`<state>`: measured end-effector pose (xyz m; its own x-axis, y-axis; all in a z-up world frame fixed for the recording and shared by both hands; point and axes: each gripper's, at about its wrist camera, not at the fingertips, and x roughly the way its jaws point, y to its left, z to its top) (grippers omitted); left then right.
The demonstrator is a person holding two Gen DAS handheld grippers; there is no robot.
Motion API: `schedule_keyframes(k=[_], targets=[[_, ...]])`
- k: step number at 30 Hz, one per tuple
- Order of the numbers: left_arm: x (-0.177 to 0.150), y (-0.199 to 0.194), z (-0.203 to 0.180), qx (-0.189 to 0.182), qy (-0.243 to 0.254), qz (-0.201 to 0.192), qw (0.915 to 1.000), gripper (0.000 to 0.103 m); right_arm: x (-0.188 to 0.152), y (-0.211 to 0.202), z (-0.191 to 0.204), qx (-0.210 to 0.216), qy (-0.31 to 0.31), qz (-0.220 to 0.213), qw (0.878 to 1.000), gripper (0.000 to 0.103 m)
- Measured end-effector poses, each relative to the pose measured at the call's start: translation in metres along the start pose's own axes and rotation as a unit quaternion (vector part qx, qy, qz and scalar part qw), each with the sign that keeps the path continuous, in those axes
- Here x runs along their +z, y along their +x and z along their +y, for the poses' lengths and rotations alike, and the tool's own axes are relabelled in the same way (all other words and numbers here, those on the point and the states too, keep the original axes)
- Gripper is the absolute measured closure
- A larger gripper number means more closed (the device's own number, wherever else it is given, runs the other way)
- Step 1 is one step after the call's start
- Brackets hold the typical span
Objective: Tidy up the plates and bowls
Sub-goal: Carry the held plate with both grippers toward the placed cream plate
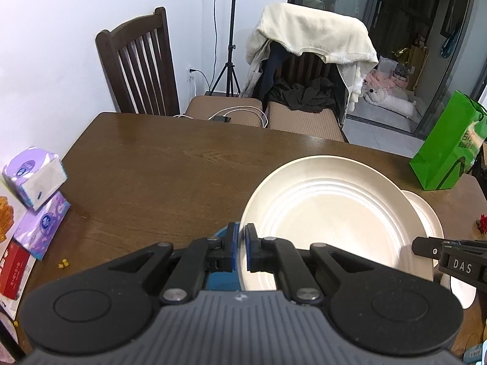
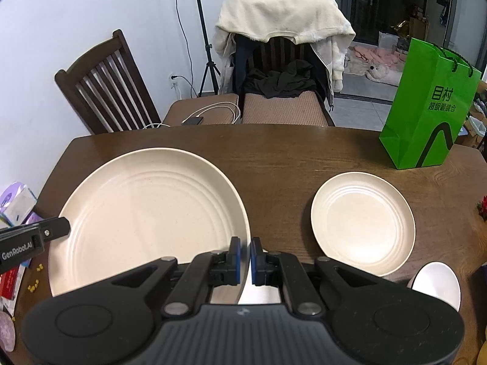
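Observation:
A large cream plate (image 1: 328, 213) (image 2: 146, 213) is held by both grippers at opposite edges. My left gripper (image 1: 242, 246) is shut on its left rim; its finger also shows at the left of the right wrist view (image 2: 57, 228). My right gripper (image 2: 245, 252) is shut on the plate's right rim. A smaller cream plate (image 2: 362, 223) lies on the wooden table (image 2: 289, 158) to the right, partly hidden behind the large plate in the left wrist view (image 1: 426, 213). A white bowl (image 2: 438, 283) sits near the front right. Something blue (image 1: 220, 283) lies under my left gripper, mostly hidden.
A green paper bag (image 2: 426, 106) stands at the table's far right. Tissue packs (image 1: 33, 176) and a red box (image 1: 12, 270) lie along the left edge. Two dark chairs (image 1: 137, 64) stand behind the table, one draped with a cream garment (image 1: 310, 30).

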<state>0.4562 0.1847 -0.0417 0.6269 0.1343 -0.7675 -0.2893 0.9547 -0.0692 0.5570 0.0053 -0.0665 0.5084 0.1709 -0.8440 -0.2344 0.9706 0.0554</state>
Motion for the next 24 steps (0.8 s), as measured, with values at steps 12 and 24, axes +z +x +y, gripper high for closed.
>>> schedule_keyframes(k=[12, 24], targets=[[-0.028, -0.030, 0.015, 0.007, -0.010, 0.001, 0.9999, 0.097, -0.027, -0.029, 0.016, 0.007, -0.012, -0.003, 1.000, 0.097], [-0.054, -0.058, 0.026, 0.014, -0.016, 0.002, 0.9998, 0.097, -0.051, -0.053, 0.030, 0.008, -0.027, 0.000, 1.000, 0.096]])
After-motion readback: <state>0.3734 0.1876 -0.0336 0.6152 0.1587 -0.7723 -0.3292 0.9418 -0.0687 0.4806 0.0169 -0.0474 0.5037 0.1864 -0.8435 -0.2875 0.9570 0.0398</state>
